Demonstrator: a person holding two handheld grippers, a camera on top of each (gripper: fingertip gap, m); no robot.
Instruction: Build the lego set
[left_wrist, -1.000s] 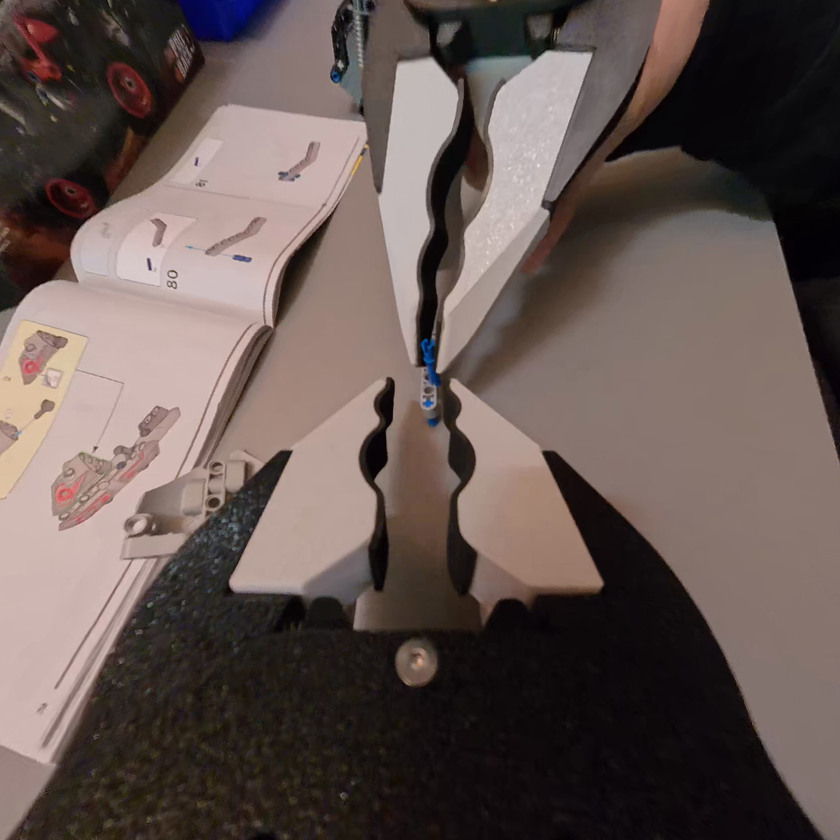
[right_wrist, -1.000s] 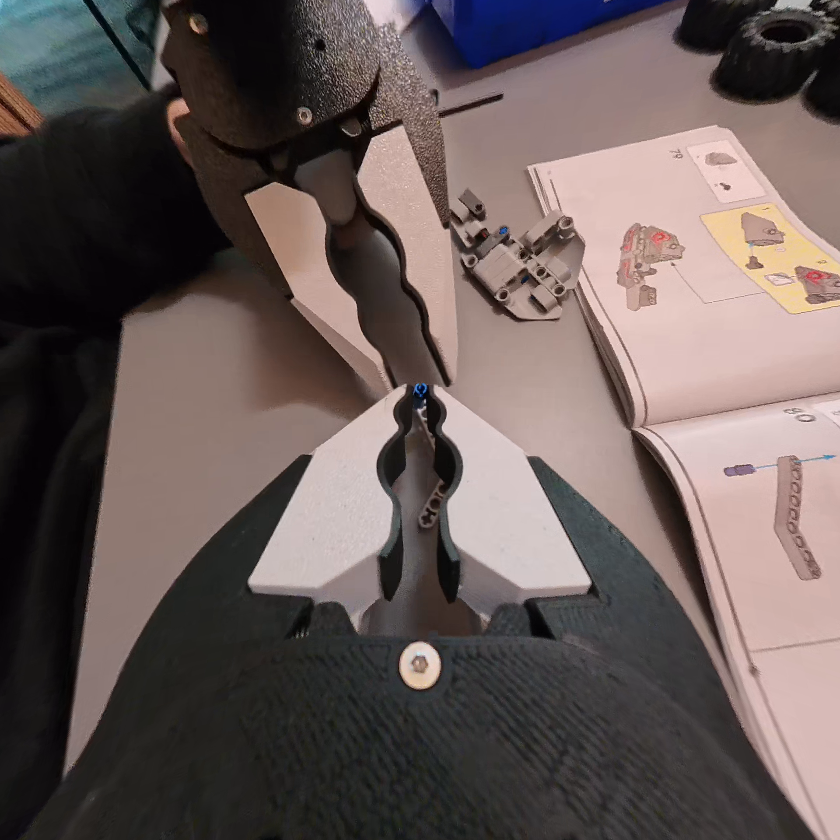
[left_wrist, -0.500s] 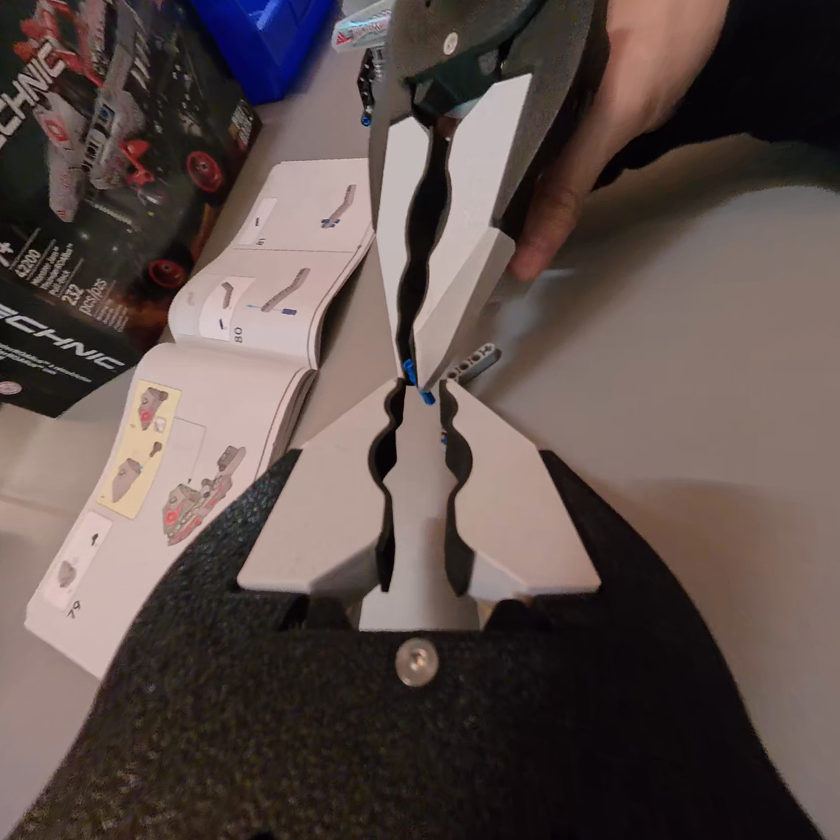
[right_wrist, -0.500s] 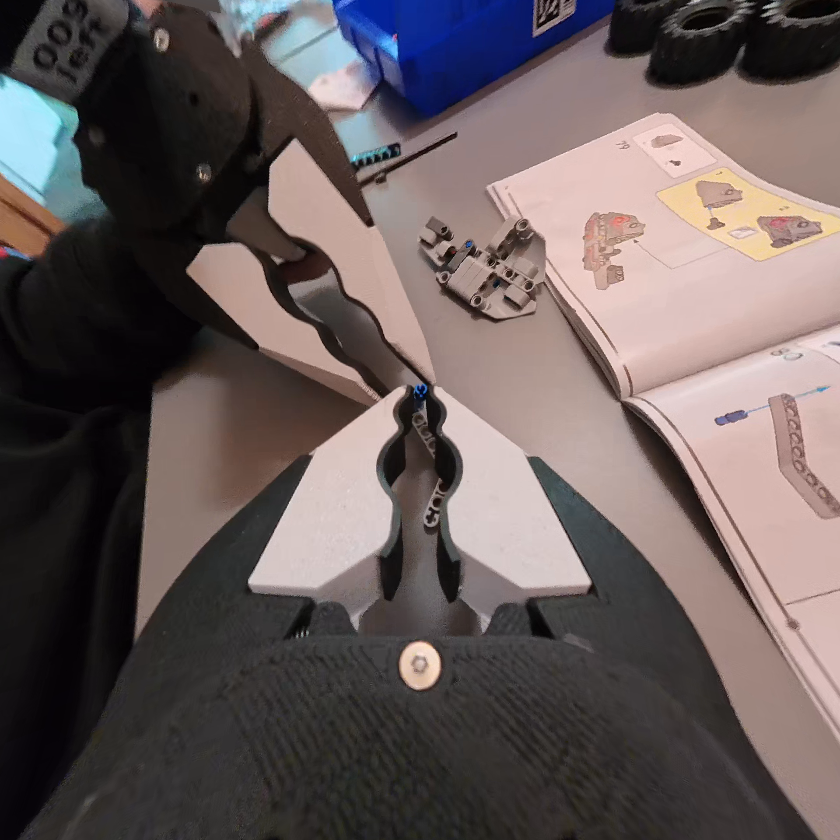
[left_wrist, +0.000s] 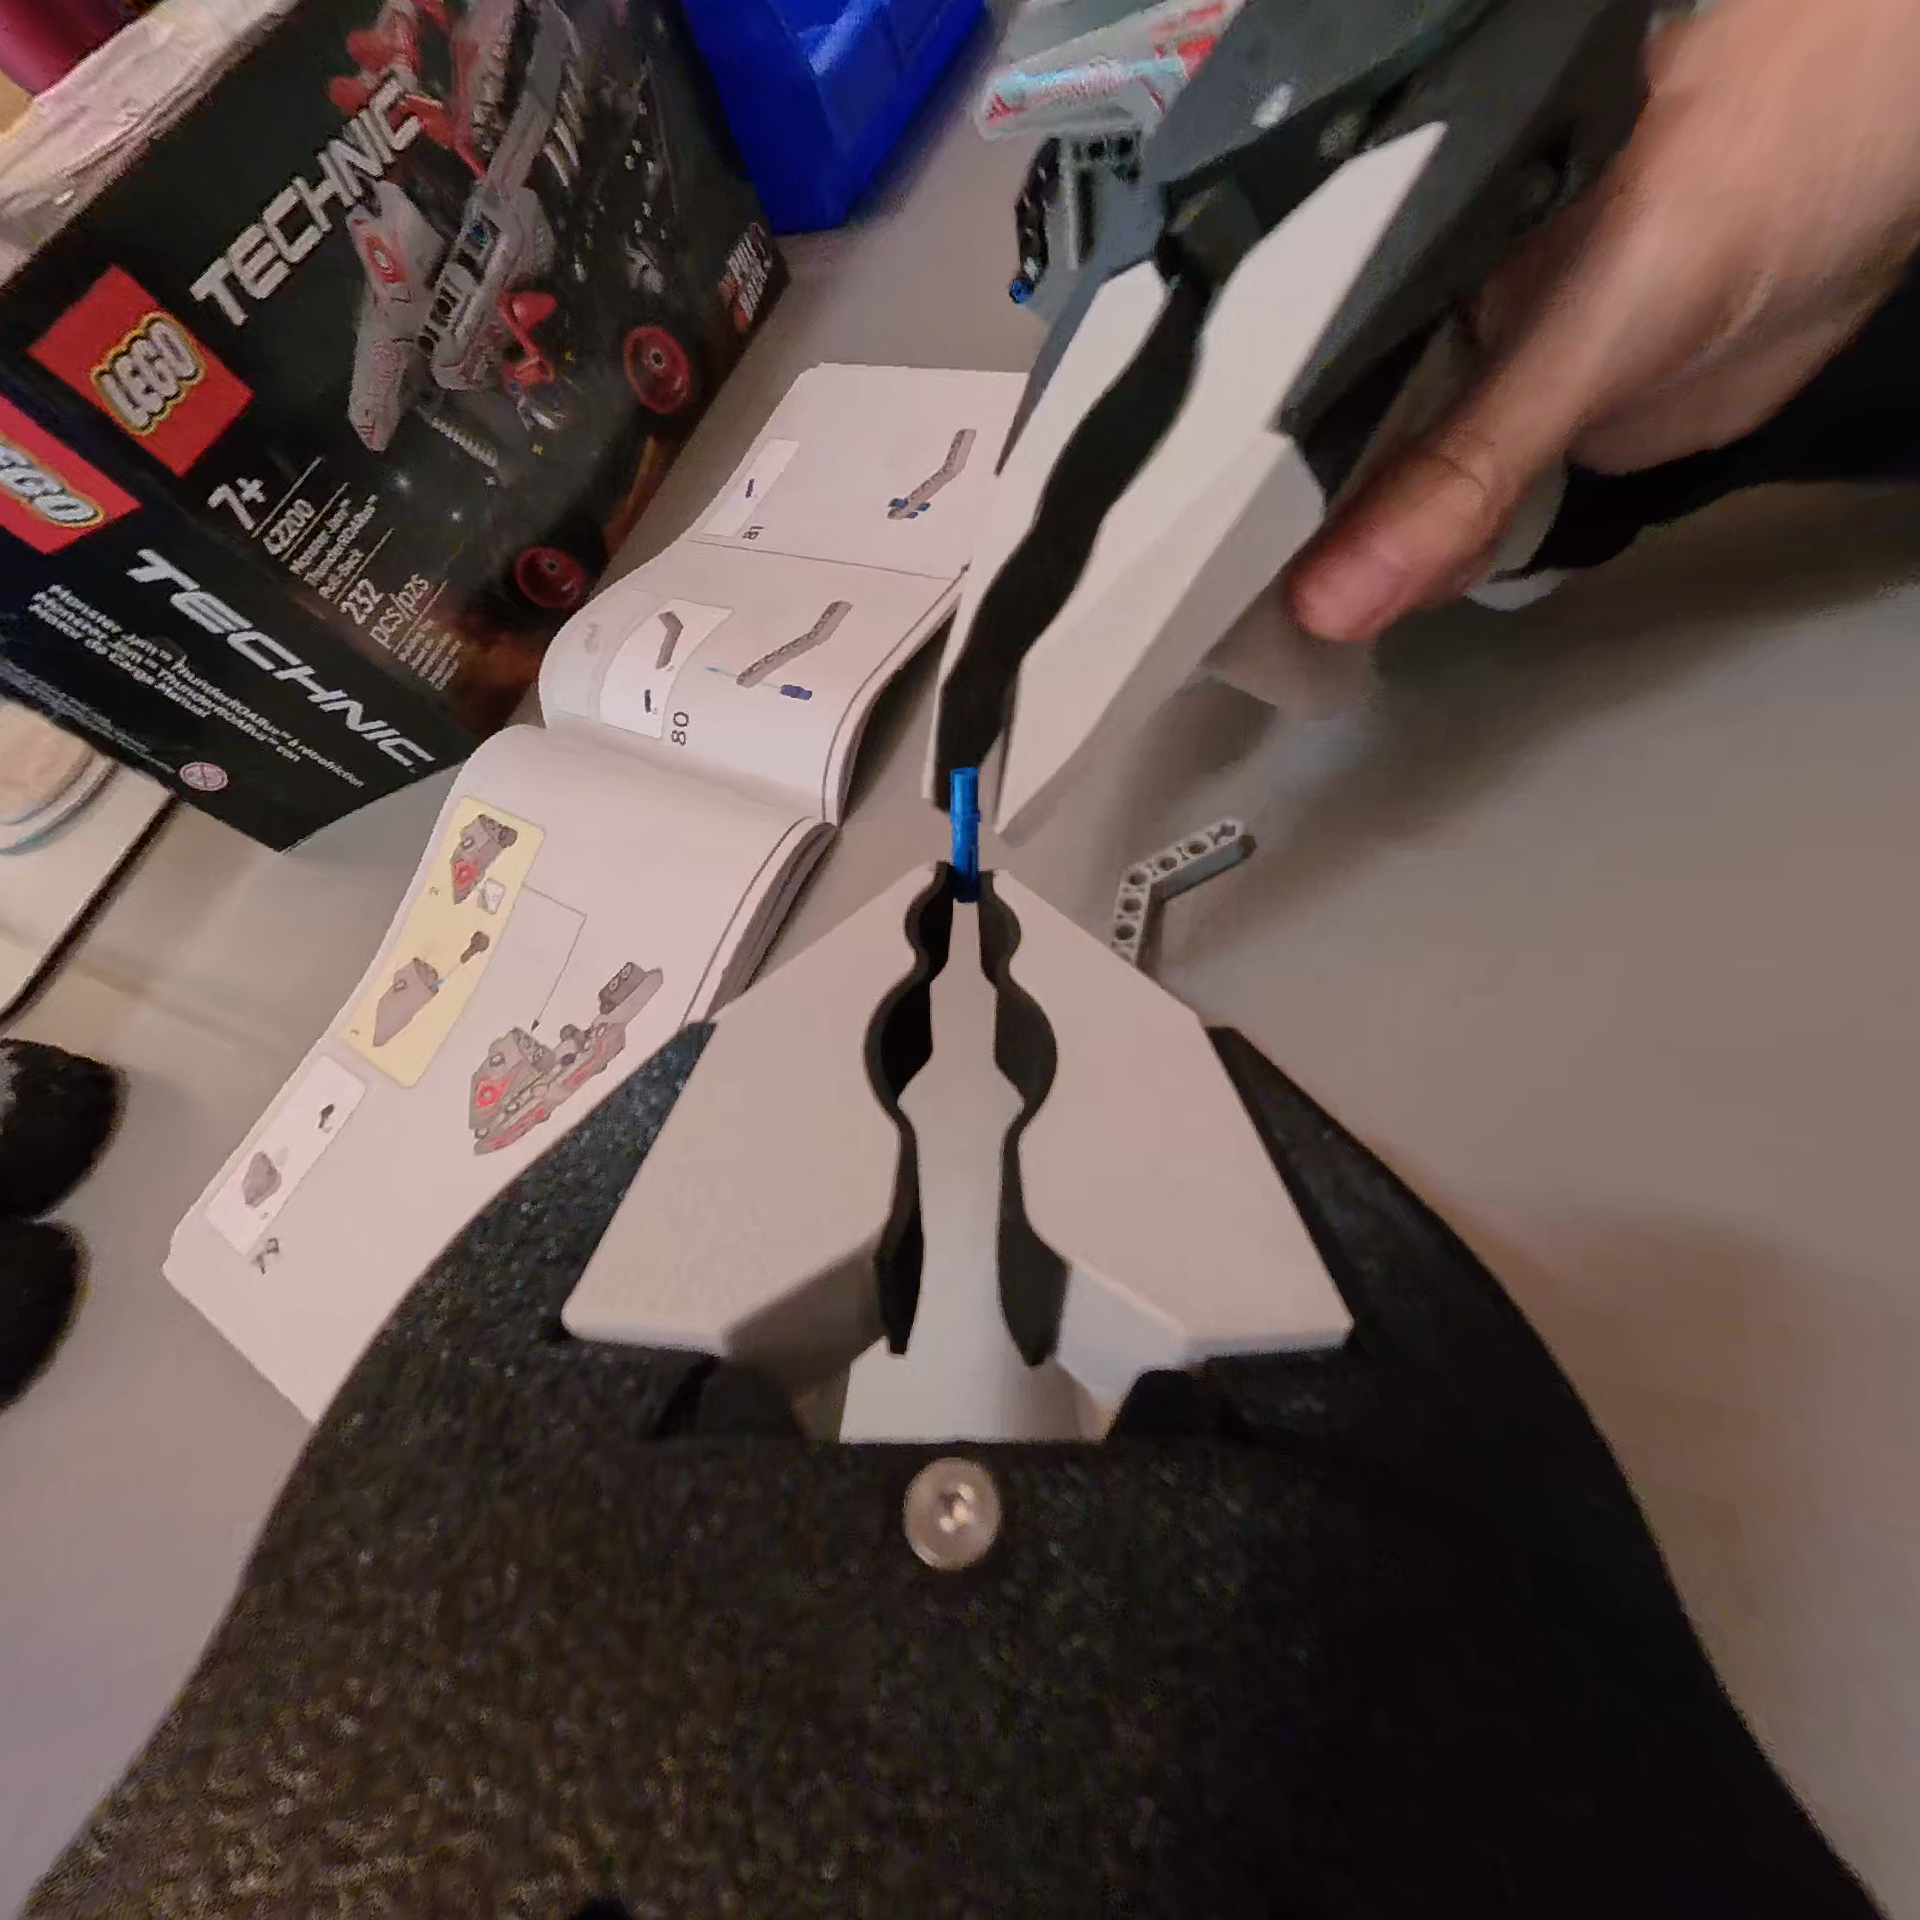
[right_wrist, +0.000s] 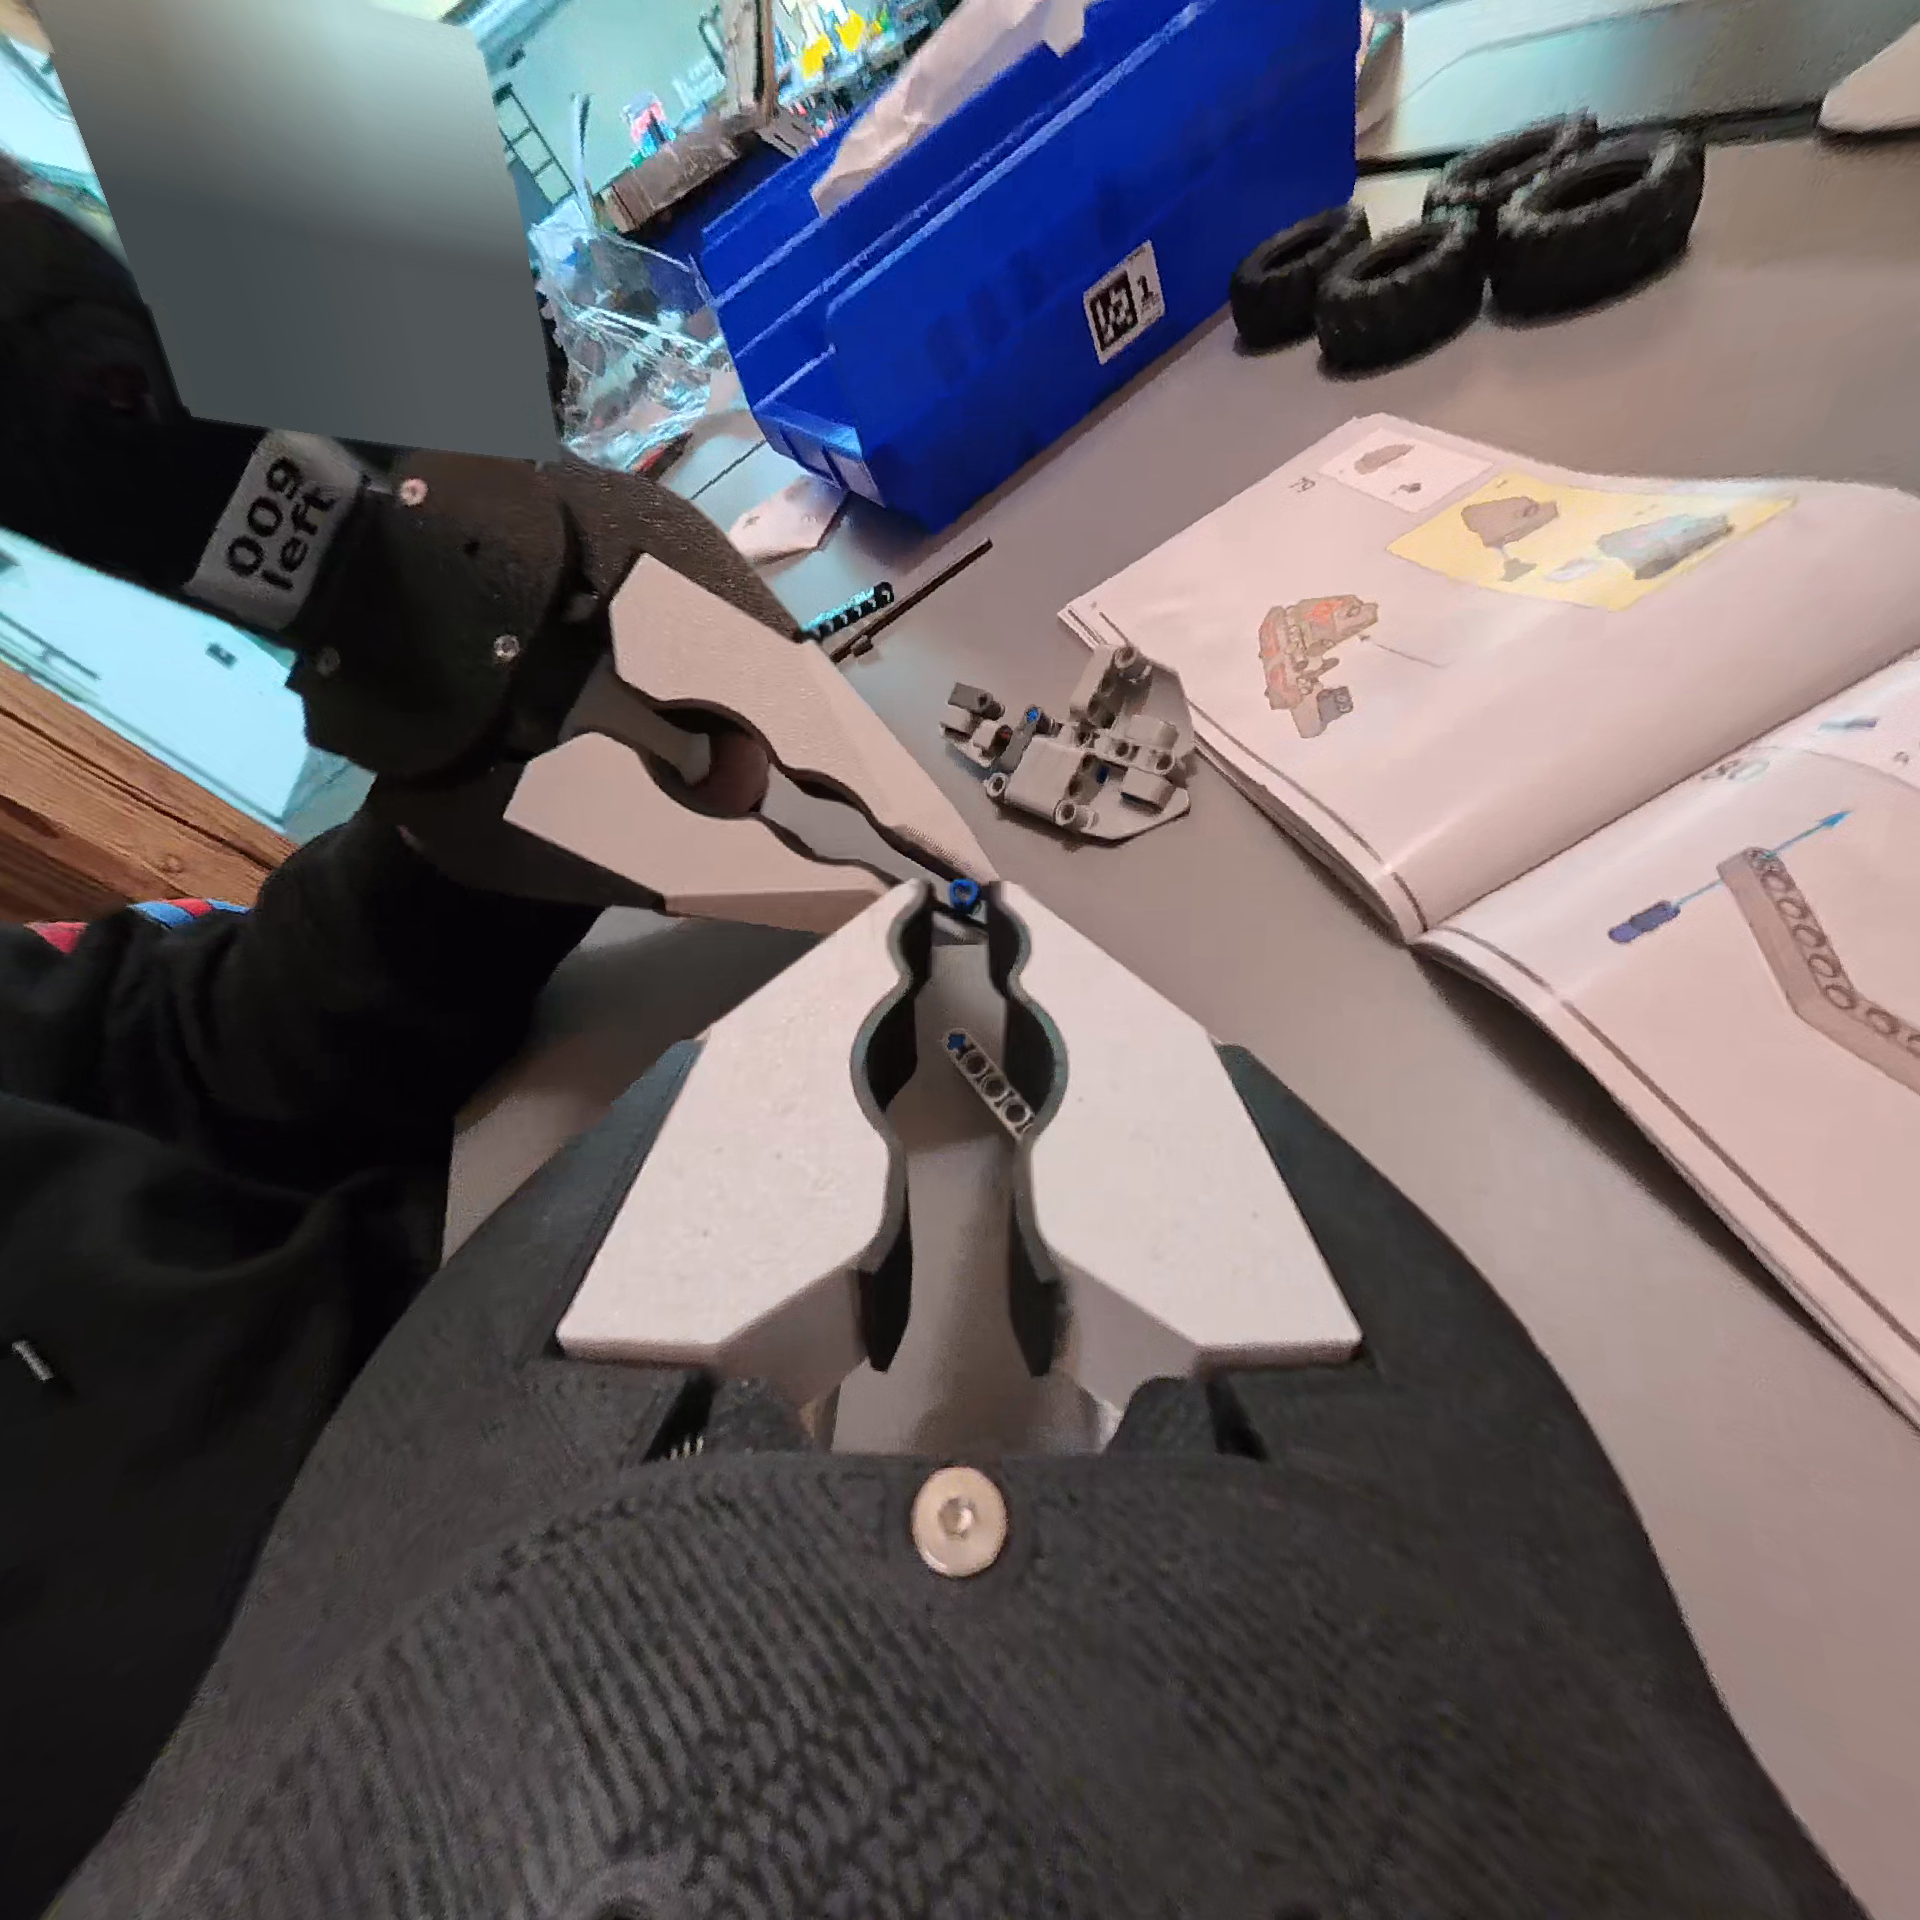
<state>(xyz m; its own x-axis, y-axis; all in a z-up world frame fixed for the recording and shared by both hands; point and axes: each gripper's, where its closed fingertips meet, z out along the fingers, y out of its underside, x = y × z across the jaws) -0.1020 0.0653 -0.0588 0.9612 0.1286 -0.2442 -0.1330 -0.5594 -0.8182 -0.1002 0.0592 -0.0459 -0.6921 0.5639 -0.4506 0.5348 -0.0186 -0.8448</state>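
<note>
A small blue pin (left_wrist: 964, 826) is held in the air between the two gripper tips; it also shows in the right wrist view (right_wrist: 964, 891). My left gripper (left_wrist: 961, 885) is shut on its near end; from the other side the left gripper (right_wrist: 914, 868) shows its jaws pressed together. My right gripper (right_wrist: 956, 896) pinches the pin's other end and reaches in from the upper right (left_wrist: 968, 790), held by a hand. A grey bent beam (left_wrist: 1169, 883) lies on the table apart from the pin, below the right fingers (right_wrist: 987, 1081).
An open instruction booklet (left_wrist: 582, 935) (right_wrist: 1558, 748) lies beside the grippers. A grey sub-assembly (right_wrist: 1081, 758) sits near its edge. The set's box (left_wrist: 312, 364), a blue bin (right_wrist: 987, 312) and several black tyres (right_wrist: 1455, 239) stand farther back. A thin black axle (right_wrist: 914, 592) lies by the bin.
The left jaws have narrowed onto the blue pin. The grey beam, which hung at the right gripper's tips, now lies on the table apart from the pin. Both grippers have tilted up.
</note>
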